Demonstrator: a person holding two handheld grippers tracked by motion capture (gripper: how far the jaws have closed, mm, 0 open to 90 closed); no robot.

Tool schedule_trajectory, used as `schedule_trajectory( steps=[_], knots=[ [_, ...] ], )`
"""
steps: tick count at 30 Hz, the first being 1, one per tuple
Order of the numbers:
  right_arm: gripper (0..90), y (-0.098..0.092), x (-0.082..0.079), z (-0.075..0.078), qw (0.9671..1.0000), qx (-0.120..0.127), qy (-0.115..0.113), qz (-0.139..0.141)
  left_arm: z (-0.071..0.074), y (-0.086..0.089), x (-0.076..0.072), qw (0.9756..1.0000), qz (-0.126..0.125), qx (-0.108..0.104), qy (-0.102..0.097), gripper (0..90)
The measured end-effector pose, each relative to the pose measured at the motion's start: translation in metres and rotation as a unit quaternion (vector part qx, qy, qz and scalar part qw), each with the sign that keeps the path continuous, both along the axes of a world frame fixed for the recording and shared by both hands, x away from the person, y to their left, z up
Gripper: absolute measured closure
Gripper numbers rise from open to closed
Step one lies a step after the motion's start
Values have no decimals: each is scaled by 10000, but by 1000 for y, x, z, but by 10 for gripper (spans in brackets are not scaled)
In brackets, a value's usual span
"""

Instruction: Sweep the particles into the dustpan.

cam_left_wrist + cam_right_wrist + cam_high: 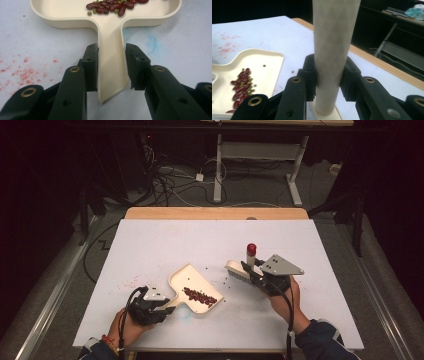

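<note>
Dustpan (192, 287), cream, lies near the table's (150, 245) front edge with a heap of red beans (201, 296) in its tray. Left gripper (111, 66) is clamped on the dustpan's handle, both pads against its sides. To the right, the right gripper (328, 75) is clamped on the brush's (239, 270) cream handle, bristle head just beyond the pan's far corner. Stray beans dot the table between. Red smears (131, 281) mark the table left of the pan.

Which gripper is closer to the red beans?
Left. The left gripper holds the dustpan by its handle, with the red beans lying just ahead. The right gripper grips the brush, farther off.
</note>
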State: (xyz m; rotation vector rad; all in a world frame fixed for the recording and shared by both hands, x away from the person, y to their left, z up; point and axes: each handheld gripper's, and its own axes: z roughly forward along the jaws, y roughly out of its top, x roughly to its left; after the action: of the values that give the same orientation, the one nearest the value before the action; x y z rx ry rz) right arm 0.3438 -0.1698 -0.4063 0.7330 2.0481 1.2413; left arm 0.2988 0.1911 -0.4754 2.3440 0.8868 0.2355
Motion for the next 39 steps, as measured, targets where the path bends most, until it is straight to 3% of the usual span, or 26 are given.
schedule_trajectory(
  steps=[8,17,27,31,36,39],
  knots=[
    [703,14,-8,-2,9999,-66,24,126,3,7,-13,9998,-181,9,97,630],
    [701,19,-10,-3,9997,10,136,220,3,-4,-18,9993,-360,16,88,630],
    [704,45,-29,-1,9960,201,301,822,-1,-13,-13,9997,-239,-37,98,630],
    [704,45,-32,5,9932,425,343,1030,-1,-12,-12,9997,-222,-40,88,630],
    [704,35,-33,14,9935,479,215,1013,-1,-11,-13,9997,-244,-23,58,630],
    [704,24,-33,20,9939,379,92,1033,-1,-11,-13,9996,-262,-19,56,630]
  ],
)
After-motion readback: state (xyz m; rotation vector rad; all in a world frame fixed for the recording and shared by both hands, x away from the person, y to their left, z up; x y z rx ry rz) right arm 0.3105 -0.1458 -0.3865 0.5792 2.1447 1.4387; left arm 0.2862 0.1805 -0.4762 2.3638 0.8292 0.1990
